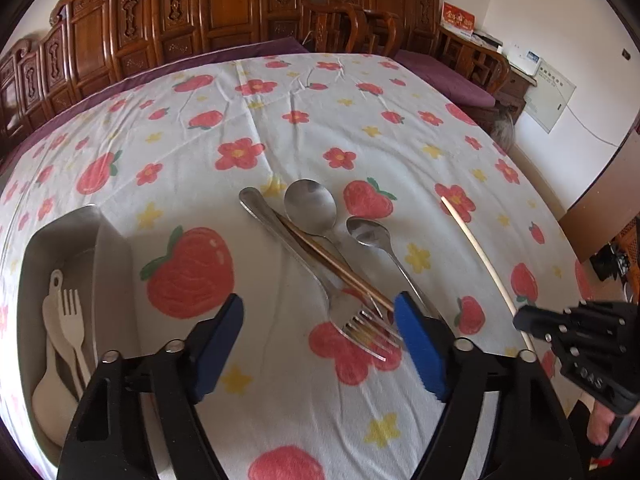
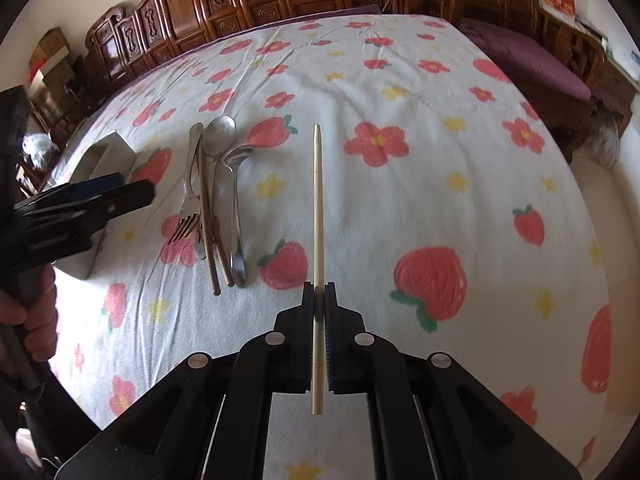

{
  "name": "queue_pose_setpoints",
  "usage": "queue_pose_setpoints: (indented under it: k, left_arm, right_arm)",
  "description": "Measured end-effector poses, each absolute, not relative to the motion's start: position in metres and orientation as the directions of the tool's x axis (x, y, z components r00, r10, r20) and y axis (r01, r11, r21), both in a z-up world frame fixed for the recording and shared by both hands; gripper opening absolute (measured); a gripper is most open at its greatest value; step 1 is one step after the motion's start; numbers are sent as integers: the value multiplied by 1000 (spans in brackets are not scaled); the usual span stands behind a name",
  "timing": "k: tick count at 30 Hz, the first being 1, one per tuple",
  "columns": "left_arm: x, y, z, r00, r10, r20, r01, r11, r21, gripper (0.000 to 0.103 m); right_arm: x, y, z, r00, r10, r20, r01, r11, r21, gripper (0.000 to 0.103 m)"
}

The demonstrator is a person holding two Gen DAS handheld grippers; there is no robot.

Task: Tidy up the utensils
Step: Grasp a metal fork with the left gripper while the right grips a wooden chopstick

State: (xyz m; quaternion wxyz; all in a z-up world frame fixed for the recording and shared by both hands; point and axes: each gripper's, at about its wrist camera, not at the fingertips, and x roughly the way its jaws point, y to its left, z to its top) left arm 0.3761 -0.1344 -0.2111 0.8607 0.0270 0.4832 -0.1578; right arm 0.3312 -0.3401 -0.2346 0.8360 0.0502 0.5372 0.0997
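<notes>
The flowered tablecloth (image 1: 360,92) carries a grey tray (image 1: 108,248) near its left edge — beige plastic cutlery inside shows only from the left wrist. The left gripper (image 1: 320,344) straddles the steel fork (image 1: 352,312), unclamped; centre on it before pinching. The right gripper (image 2: 319,300) clamps a pale chopstick (image 2: 318,200) — carry it level.

left tool (image 1: 320,340): open over fork (image 1: 340,304) (tines between pads) | tray (image 1: 116,248): left

Cutlery pile (image 1: 340,264) mid-cloth; tray (image 1: 60,280) left; bare cloth (image 1: 280,120) beyond.
</notes>
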Motion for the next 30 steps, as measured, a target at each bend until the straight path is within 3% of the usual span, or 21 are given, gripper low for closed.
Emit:
queue_pose_setpoints:
  k: [6,12,23,30]
  left_arm:
    - [395,-145,-226,461,-232,-856,288,952,-103,41]
    - [405,-145,-241,439,-180,-880,246,966,-75,30]
    - [411,-156,-249,434,-121,-893,216,976,-27,28]
    - [410,-153,-247,418,-79,-905,199,980,6,16]
  right_arm:
    - [328,-343,-238,404,199,-893,-121,979,163,6]
    - [326,-348,-246,399,185,-898,-120,982,149,6]
    - [328,-346,-253,394,177,-902,-132,982,135,6]
    - [328,-344,-252,395,163,-904,-144,983,114,6]
